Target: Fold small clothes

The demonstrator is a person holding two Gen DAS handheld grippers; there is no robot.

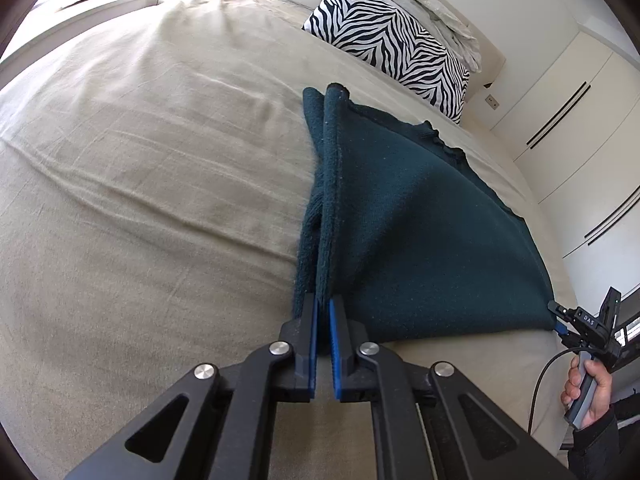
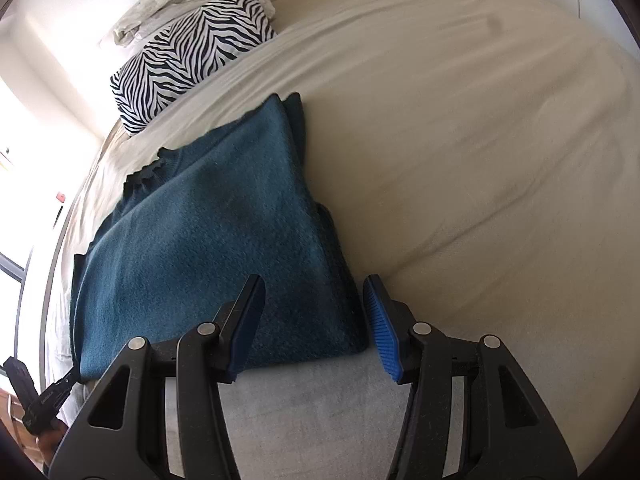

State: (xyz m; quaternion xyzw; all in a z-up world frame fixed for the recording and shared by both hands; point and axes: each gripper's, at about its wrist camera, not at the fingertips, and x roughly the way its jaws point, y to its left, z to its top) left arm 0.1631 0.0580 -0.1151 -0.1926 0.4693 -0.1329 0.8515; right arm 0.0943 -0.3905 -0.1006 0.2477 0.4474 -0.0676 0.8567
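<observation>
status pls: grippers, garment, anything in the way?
Left gripper shut on teal sweater edge. Right gripper open, straddling its near corner. Sweater partly folded on bed. Zebra pillow well beyond, not blocking.

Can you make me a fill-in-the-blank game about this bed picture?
1. The left gripper is shut on the teal ____.
2. The right gripper has its jaws ____.
3. The pillow has a ____ pattern.
4. The sweater lies on the ____.

Missing words: sweater; open; zebra; bed
</observation>
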